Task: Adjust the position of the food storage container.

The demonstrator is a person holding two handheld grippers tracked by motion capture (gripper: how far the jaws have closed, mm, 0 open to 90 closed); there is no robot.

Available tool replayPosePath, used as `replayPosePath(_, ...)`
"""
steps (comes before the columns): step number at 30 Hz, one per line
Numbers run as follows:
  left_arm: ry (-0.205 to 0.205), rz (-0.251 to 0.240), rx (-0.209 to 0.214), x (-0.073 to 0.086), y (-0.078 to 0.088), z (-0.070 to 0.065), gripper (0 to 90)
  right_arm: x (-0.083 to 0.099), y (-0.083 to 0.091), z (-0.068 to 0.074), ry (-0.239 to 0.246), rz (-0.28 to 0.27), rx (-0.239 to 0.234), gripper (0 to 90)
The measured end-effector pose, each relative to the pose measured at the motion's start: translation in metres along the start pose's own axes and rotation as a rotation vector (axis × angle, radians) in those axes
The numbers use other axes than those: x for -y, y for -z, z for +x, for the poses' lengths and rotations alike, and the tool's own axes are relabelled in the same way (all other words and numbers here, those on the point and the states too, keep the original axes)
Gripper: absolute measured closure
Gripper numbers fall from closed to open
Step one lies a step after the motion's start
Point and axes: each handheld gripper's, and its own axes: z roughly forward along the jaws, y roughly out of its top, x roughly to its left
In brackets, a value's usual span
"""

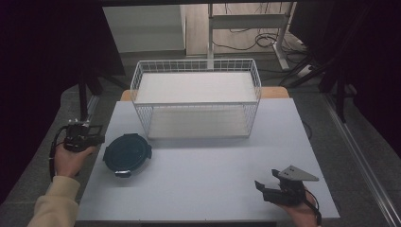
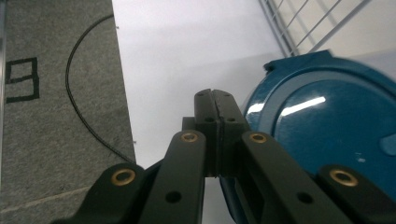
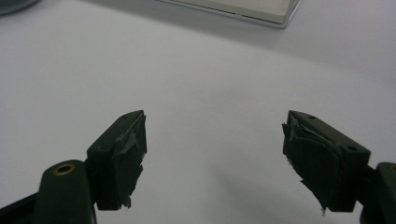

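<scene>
High view: round blue container (image 1: 127,154) flat on table (image 1: 208,179), just beside left gripper (image 1: 94,137), jaws pressed together on nothing. Right gripper (image 1: 265,185) spread wide, empty. Likely rigid, light, slick-lidded; best taken at rim or latch tabs.

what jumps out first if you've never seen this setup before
The white wire basket stands out first, sitting at the far middle of the pale table. Next comes the round dark blue lidded container near the table's left edge, close to the left gripper, whose jaws are pressed shut. The right gripper hangs wide open over bare tabletop at the near right.
</scene>
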Motion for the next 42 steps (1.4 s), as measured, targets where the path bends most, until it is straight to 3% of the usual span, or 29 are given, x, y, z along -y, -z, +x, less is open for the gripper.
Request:
replayPosePath(11,-0.011,0.052,0.046,-0.003,-0.022,-0.005,90.0,0.001,0.0,-0.002,0.001,0.0,0.002,21.3)
replayPosePath(12,-0.012,0.059,0.034,-0.002,-0.024,-0.006,90.0,0.001,0.0,-0.002,-0.001,0.0,0.002,21.3)
replayPosePath(17,0.007,0.053,0.054,0.0,-0.024,-0.002,90.0,0.0,-0.002,0.0,0.001,0.001,-0.003,21.3)
replayPosePath(27,-0.04,0.073,0.018,-0.002,-0.023,-0.011,90.0,0.0,-0.002,0.001,0.004,0.003,-0.003,21.3)
replayPosePath(35,-0.049,0.072,0.032,-0.001,-0.023,-0.015,90.0,-0.001,-0.003,0.001,0.005,0.004,-0.007,21.3)
replayPosePath(42,-0.066,0.068,0.056,-0.002,-0.026,-0.029,90.0,-0.001,-0.003,0.001,0.004,0.004,-0.006,21.3)
